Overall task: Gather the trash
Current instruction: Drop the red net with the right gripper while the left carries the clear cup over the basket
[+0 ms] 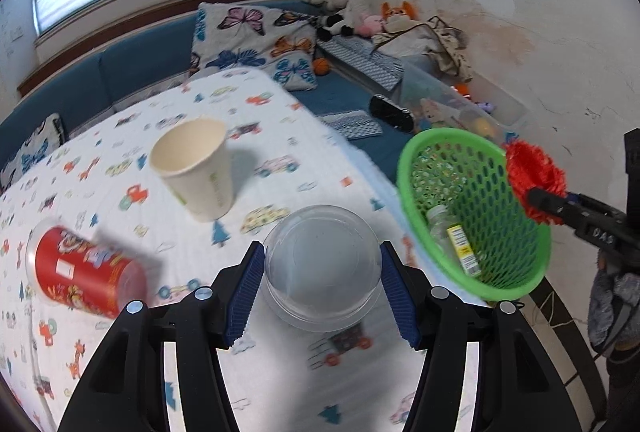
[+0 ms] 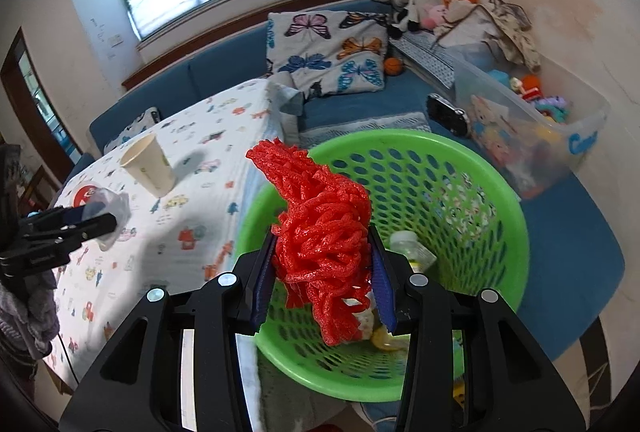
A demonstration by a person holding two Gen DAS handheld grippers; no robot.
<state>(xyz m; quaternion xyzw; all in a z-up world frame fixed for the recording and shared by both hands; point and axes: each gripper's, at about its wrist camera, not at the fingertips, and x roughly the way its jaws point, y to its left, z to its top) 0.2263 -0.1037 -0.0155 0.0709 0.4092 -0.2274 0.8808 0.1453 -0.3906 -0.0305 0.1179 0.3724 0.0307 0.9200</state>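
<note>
R gripper (image 2: 326, 264): we're clamped on red foam net (image 2: 320, 232), frame ctr, over green basket (image 2: 500, 200)
L gripper (image 1: 322, 268): clamped on clear plastic lid (image 1: 322, 264), lower ctr
Next: we drop net, then lid

Little can be read. At the right edge of the left wrist view, the black right tongs (image 1: 538, 198) carry pale letters that look like "DAS". Print on the red can (image 1: 86, 274), paper cup (image 1: 198, 168) and bottle label (image 1: 462, 248) stays illegible.
</note>
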